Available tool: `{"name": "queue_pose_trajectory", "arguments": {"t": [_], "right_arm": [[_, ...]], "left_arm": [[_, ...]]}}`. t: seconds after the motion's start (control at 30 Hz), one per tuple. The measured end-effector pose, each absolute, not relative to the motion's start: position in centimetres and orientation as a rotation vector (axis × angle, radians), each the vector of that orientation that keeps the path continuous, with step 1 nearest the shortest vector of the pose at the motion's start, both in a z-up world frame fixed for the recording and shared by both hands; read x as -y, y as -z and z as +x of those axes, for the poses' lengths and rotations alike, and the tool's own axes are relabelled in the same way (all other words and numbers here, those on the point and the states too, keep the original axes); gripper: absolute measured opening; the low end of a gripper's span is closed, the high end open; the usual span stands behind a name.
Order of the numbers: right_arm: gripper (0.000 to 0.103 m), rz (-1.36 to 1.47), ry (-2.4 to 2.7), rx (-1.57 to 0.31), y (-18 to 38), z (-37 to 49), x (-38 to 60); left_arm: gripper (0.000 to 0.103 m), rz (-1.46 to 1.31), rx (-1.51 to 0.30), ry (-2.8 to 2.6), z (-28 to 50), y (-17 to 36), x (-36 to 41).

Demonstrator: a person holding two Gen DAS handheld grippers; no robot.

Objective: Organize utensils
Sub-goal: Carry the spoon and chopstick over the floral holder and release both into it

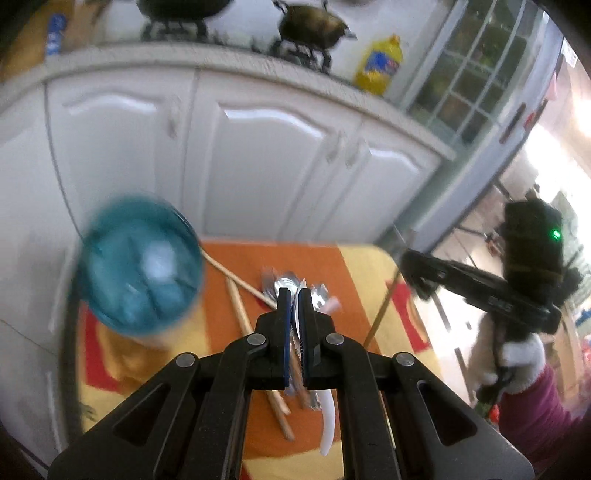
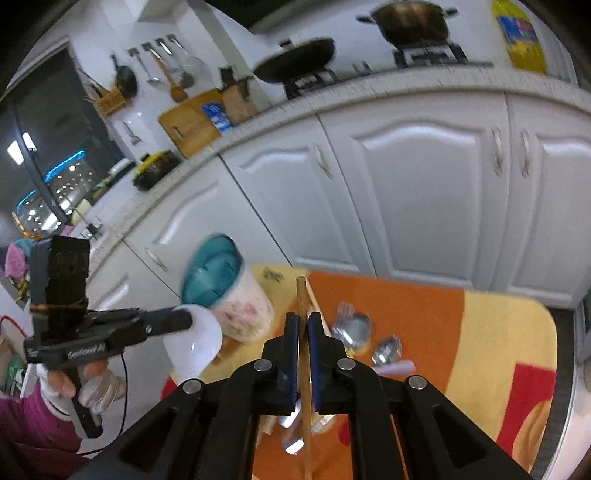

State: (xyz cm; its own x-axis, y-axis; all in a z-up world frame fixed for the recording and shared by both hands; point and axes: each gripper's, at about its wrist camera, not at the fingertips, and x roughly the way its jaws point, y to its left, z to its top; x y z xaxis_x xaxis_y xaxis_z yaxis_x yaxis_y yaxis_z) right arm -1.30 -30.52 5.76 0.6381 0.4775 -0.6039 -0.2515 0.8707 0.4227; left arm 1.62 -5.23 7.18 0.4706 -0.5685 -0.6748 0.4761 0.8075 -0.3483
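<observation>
My left gripper (image 1: 294,295) is shut on a white plastic spoon (image 1: 330,424), held above the table; from the right wrist view its white bowl (image 2: 194,341) shows at the left gripper's tip (image 2: 186,319). My right gripper (image 2: 303,319) is shut on a wooden chopstick (image 2: 302,295). It shows in the left wrist view (image 1: 413,266) with the chopstick (image 1: 380,314) hanging down. A teal-lined holder cup (image 1: 140,266) stands at the table's left, also in the right wrist view (image 2: 221,288). Metal spoons and forks (image 2: 354,330) and wooden chopsticks (image 1: 243,317) lie on the cloth.
An orange, yellow and red cloth (image 2: 480,332) covers the small table. White cabinet doors (image 1: 277,155) stand close behind it. Pots on a stove (image 2: 406,22) and a yellow oil bottle (image 1: 380,64) sit on the counter above.
</observation>
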Motion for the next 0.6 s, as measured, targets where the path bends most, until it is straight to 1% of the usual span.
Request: {"name": "queue_pose_trajectory", "arguments": {"t": [0.13,0.27,0.43,0.6], "right_arm": [[0.005,0.321,-0.461,-0.679,-9.7,-0.4,29.1],[0.005,0.299,-0.497,-0.609,-12.9,1.4,26.5],[0.005,0.25,-0.54,-0.569,-15.8,3.5,23.6],[0.005,0.208,-0.571,-0.553,-17.6,5.7,21.4]], "left_arm": [[0.002,-0.139,-0.774,0.534,3.8,-10.3,2.1],[0.002,-0.145,-0.709,0.435,6.3,-11.8,-0.1],[0.002,-0.09,-0.64,0.301,8.5,-11.7,-1.7],[0.002,-0.104,-0.615,0.229,10.4,-10.6,-3.5]]}}
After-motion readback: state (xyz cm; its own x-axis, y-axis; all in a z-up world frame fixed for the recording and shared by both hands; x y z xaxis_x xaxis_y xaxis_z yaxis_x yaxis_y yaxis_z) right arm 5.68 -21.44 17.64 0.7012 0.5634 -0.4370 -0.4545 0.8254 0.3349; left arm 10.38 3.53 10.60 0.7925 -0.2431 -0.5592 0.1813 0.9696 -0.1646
